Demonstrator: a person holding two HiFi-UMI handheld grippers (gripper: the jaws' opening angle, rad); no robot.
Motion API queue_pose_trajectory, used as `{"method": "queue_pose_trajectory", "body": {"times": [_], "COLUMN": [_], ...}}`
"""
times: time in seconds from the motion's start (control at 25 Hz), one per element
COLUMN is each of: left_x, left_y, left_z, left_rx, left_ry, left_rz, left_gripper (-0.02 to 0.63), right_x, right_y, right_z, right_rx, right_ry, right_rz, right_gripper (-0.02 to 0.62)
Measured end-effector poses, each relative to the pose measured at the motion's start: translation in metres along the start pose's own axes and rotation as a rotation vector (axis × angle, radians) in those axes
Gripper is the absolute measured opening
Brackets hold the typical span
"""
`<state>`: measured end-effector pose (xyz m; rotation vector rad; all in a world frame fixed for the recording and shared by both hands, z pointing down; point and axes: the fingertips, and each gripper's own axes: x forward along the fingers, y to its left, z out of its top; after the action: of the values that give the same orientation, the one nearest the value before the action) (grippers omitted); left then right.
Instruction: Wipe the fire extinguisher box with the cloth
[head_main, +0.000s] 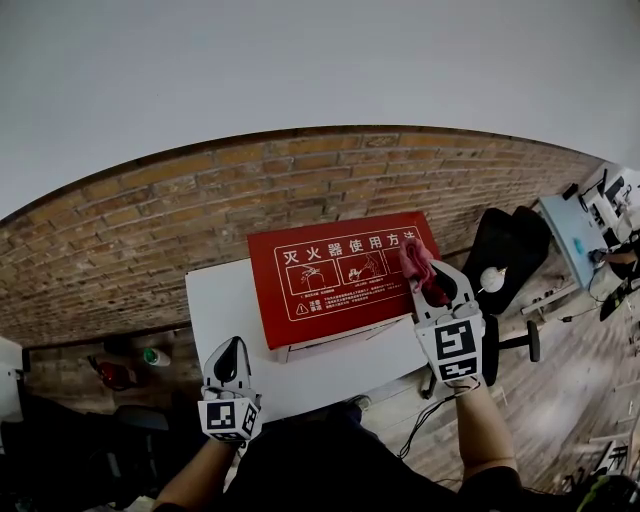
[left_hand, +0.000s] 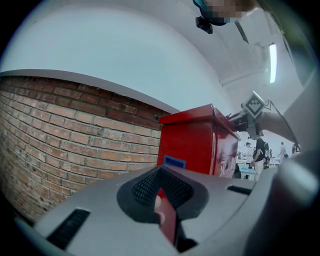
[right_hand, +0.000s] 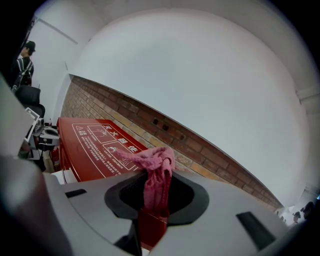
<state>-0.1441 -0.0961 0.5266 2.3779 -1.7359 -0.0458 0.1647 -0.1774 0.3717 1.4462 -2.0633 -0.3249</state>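
Right gripper (head_main: 430, 285) is clenched on the pink cloth (head_main: 417, 260) over the right end of the red fire extinguisher box (head_main: 335, 275) mid-frame, whose long axis runs left-right, so wipe leftward; left gripper (head_main: 230, 352) is closed, empty, lower left, farther off.

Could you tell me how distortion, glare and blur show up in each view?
Head view: fisheye bows the brick wall into an arc. Left gripper view: glare smears the side of the fire extinguisher box, and the ceiling lamp is blown out. Right gripper view: black vignette at the edges; the cloth is sharp.
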Motion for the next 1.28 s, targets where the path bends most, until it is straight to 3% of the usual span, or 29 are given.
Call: {"method": "queue_pose_trajectory", "body": {"times": [0.36, 0.96, 1.12, 1.28], "left_x": [-0.004, -0.009, -0.010, -0.011], "left_y": [0.004, 0.015, 0.017, 0.019], "left_z": [0.000, -0.002, -0.002, -0.002], "left_rx": [0.002, -0.010, -0.013, -0.017], "left_ry": [-0.003, -0.007, -0.010, -0.010], "left_rz": [0.002, 0.019, 0.018, 0.018], "left_gripper": [0.019, 0.018, 0.018, 0.018], "right_x": [0.000, 0.005, 0.005, 0.006], "right_y": [0.027, 0.065, 0.073, 0.080], "right_z": [0.013, 0.017, 0.018, 0.021], "right_rx": [-0.122, -0.687, -0.800, -0.849], "right_ry": [0.013, 0.169, 0.210, 0.232], "right_rz": [0.068, 0.094, 0.097, 0.119], "right_gripper": [0.098, 0.098, 0.098, 0.098]}}
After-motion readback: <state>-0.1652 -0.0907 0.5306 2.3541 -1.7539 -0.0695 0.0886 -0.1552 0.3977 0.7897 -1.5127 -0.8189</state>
